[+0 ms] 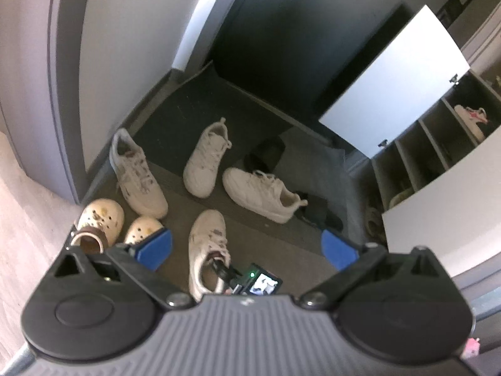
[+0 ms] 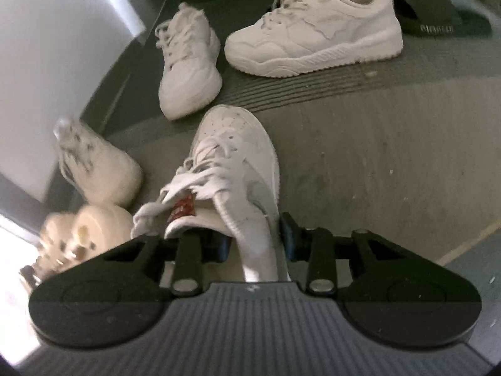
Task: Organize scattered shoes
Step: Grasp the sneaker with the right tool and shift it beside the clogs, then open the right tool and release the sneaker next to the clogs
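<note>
Pinching the collar wall of the near white sneaker [image 2: 233, 169] on the doormat [image 2: 375, 163], the right gripper [image 2: 255, 241] likely readies a lift, while the left gripper [image 1: 247, 244] hangs wide open and empty above

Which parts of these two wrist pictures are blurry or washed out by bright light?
Right wrist view: the cream clogs and the sneaker beside them at lower left are smeared, and the corner below them is blown out white. Left wrist view: mostly sharp, with glare on the white cabinet door.
</note>
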`<state>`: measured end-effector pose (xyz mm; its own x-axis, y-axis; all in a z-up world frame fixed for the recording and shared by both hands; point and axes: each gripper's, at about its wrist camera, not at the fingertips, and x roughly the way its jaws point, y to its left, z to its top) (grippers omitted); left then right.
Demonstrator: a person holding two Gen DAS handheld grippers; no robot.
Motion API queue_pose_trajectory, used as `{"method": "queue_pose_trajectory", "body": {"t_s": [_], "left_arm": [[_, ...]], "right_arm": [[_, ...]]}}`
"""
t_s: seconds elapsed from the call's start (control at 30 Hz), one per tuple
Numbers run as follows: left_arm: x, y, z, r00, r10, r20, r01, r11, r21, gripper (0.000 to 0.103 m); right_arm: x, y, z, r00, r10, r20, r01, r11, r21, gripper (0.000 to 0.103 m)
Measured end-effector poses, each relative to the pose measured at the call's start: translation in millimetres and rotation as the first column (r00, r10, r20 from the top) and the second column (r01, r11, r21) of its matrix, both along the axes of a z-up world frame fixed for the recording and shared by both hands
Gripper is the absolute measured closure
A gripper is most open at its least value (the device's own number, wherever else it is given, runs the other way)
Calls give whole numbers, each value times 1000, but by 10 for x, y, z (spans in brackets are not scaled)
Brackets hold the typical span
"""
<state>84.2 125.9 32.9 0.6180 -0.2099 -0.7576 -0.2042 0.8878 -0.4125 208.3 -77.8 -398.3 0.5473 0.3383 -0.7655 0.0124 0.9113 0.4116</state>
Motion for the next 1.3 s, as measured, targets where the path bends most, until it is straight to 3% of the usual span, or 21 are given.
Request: {"method": "queue_pose_trajectory", "body": {"t_s": [0.2,0.47,0.6,0.87,1.0,1.17,1.23,1.3], "left_arm": [[-44,47,141,998,40,57,-42,998,36,0],[-131,187,262,993,82,84,-85,996,35,0],[-153,224,293,992,86,89,-89,996,30,0],[-156,241,343,991,93,94,-97,994,39,0],[-84,239,328,993,92,71,-94,995,22,0],[-47,312,275,995,86,40,-86,996,6,0],[-23,368,229,996,86,15,-86,996,-9,0],[-7,410,189,996,90,-2,-90,996,0,0]], "right_arm": [[-206,-29,-23,996,-51,-68,60,990,129,68],[-586,147,-3,996,12,-91,3,986,165,68],[-764,245,-17,993,30,-116,-11,988,153,69],[-672,474,148,960,140,-244,-139,990,21,66],[-635,517,417,942,147,-302,-155,988,-3,66],[-552,322,847,932,50,-359,-28,997,66,66],[-462,207,1277,949,33,-315,-11,997,71,66],[-384,163,1730,968,60,-243,-57,998,19,66]]}}
